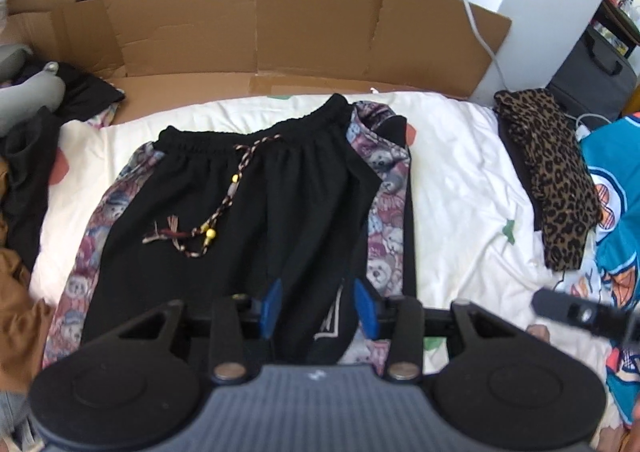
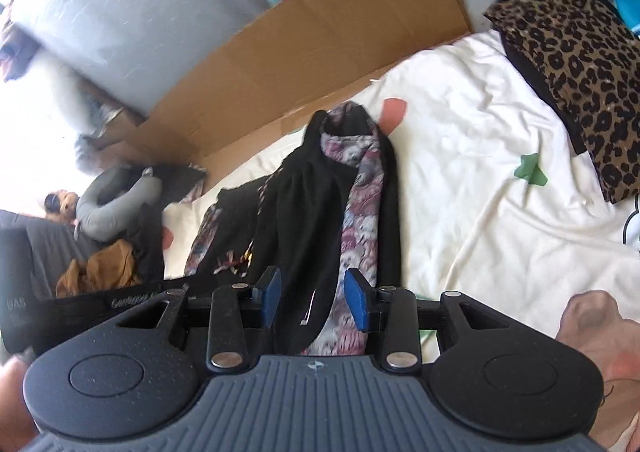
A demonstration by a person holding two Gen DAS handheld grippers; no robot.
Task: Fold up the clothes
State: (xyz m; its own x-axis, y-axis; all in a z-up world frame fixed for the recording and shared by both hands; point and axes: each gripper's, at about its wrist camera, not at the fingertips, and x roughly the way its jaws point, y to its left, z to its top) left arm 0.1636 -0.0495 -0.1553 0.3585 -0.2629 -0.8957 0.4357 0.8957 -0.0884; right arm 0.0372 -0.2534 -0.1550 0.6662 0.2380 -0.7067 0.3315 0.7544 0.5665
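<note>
There is one pair of pants (image 1: 240, 212) on one white sheet (image 1: 460, 180). The pants have one string (image 1: 224, 204) with three yellow beads on it. There is one leopard cloth (image 1: 556, 180), one blue cloth (image 1: 618, 188), one brown cloth (image 1: 16, 292) and one gray pillow (image 2: 116, 208). One big cardboard sheet (image 1: 280, 24) stands behind. There are two grippers, the left (image 1: 318, 306) and the right (image 2: 312, 298), each with two blue pads.

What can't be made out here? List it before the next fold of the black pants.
- Black pants: leg ends hidden below the left hand-held gripper in the left wrist view.
- Right hand-held gripper: whether cloth lies gripped or just beneath the open fingers, right wrist view, unclear.
- Upper left of the right wrist view: motion-blurred and overexposed.
- Leopard-print garment: cut off by the right edge.
</note>
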